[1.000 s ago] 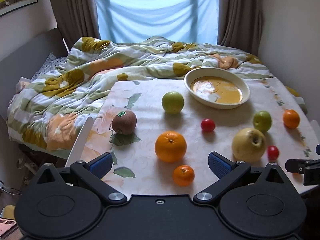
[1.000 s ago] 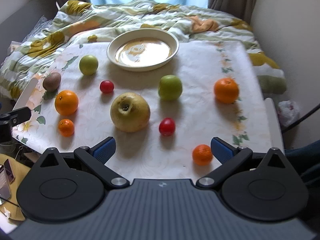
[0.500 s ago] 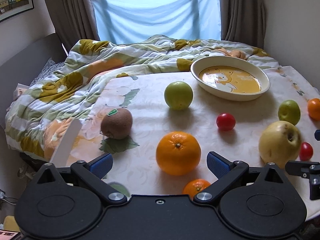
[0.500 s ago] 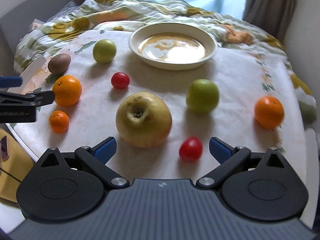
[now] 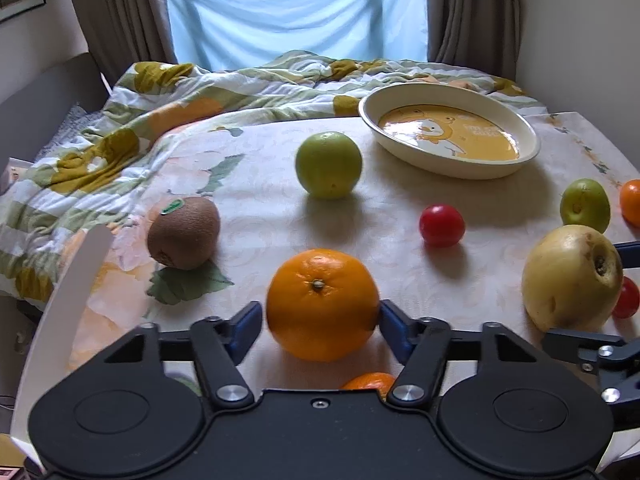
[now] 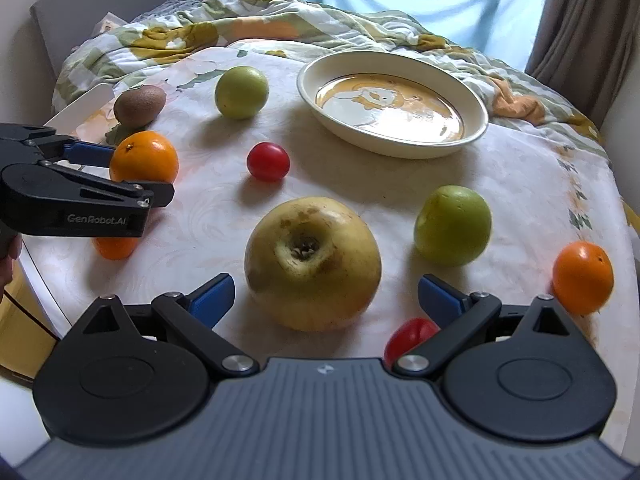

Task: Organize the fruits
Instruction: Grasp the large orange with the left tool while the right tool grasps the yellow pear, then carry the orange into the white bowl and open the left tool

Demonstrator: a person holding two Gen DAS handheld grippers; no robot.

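Our left gripper (image 5: 322, 326) has its blue pads on either side of the big orange (image 5: 322, 304), low in the centre of the left wrist frame; the right pad touches the fruit, while the left one sits just beside it, so we cannot tell if the grip is firm. A small mandarin (image 5: 368, 380) peeks out just below the orange. The kiwi (image 5: 184, 232) lies to the left and a green apple (image 5: 329, 165) higher up. The bowl (image 5: 452, 160) sits upper right.

Our right gripper (image 6: 326, 300) is wide open, its pads flanking the yellow pear (image 6: 313, 262) at frame centre without touching it. A red tomato (image 6: 268, 161) rests above the pear.
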